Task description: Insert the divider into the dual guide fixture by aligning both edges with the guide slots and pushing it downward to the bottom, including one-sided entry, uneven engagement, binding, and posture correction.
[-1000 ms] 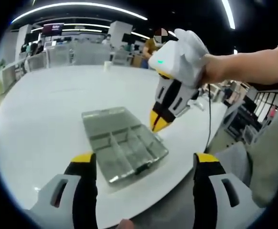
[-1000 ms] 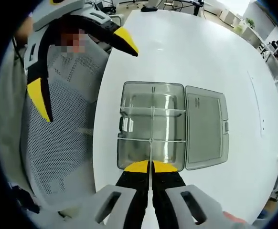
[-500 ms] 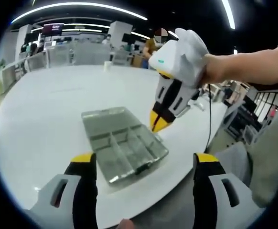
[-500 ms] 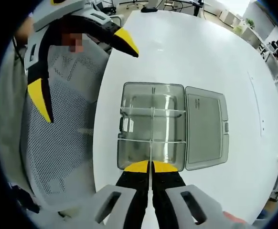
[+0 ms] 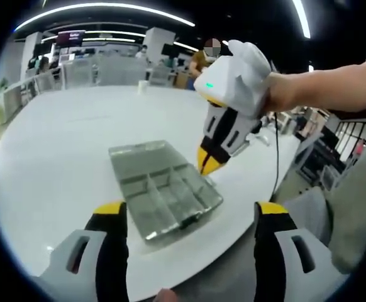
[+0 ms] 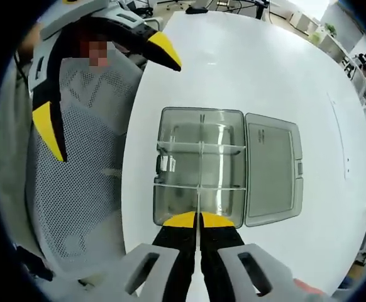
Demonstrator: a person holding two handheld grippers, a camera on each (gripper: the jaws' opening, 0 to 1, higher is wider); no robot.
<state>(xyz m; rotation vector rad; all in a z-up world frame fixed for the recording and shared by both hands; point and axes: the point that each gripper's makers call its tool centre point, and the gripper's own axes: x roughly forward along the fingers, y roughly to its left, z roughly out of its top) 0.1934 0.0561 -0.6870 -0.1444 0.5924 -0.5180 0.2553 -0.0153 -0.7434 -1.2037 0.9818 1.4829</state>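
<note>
A clear plastic box (image 6: 199, 167) lies on the white table (image 6: 265, 69), its lid (image 6: 271, 170) folded flat to one side. Two cross walls split the box into compartments. My right gripper (image 6: 199, 219) hovers over the box's near wall, shut on a thin clear divider (image 6: 198, 200) seen edge-on and lined up with the box's middle. From the left gripper view, the right gripper (image 5: 209, 165) points down at the far edge of the box (image 5: 164, 189). My left gripper (image 5: 190, 211) stands open and holds nothing, short of the box; it shows again as the left gripper (image 6: 105, 91).
The box sits close to the table's near edge (image 5: 189, 264). A grey mesh chair (image 6: 76, 189) stands beside that edge. A person's arm (image 5: 321, 85) reaches in from the right. Desks and people stand far behind the table (image 5: 107, 66).
Almost nothing differs. The right gripper has tilted very slightly above the box, still shut on the divider; the left gripper stays open.
</note>
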